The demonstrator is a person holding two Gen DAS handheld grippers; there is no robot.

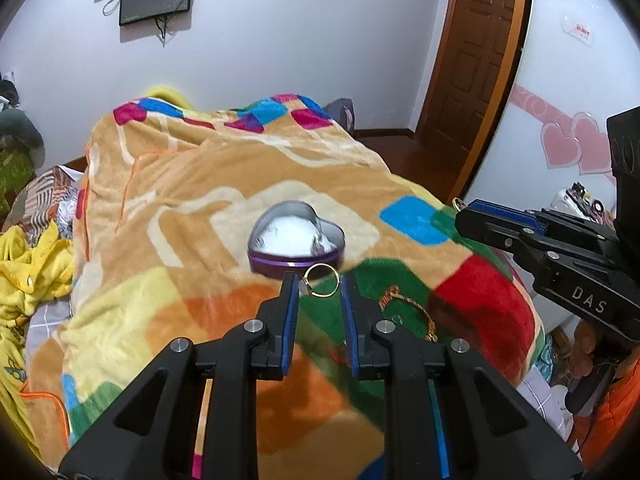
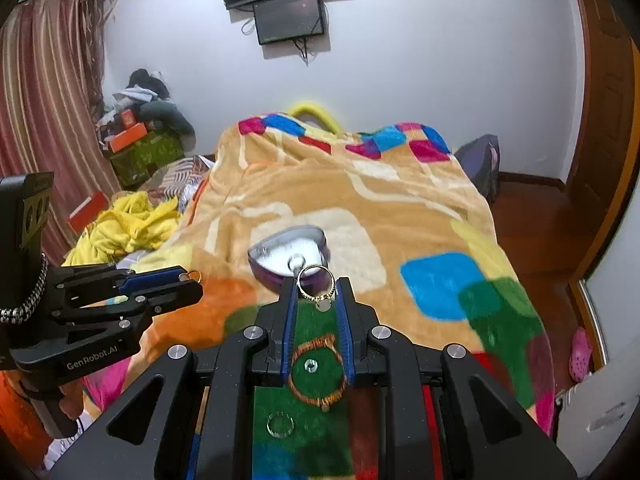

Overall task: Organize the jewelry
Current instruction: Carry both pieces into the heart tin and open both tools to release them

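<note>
My left gripper (image 1: 319, 284) is shut on a gold ring (image 1: 322, 280), held in the air just in front of the open purple heart-shaped tin (image 1: 296, 240). That tin rests on the patchwork blanket (image 1: 192, 184) and shows a white lining. My right gripper (image 2: 316, 288) is shut on a second gold ring (image 2: 316, 282) with a small tag, also near the heart-shaped tin (image 2: 288, 256). Each gripper shows in the other's view: the right gripper (image 1: 460, 212) at the right, the left gripper (image 2: 196, 284) at the left. A beaded bracelet (image 2: 318, 372) lies on a green patch below.
A gold chain bracelet (image 1: 412, 308) lies on the blanket to the right of the tin. A clear ring (image 2: 280, 424) and a small silver piece (image 2: 310, 366) sit near the beaded bracelet. Yellow clothes (image 2: 128, 224) are heaped at the left. A wooden door (image 1: 472, 52) stands beyond the bed.
</note>
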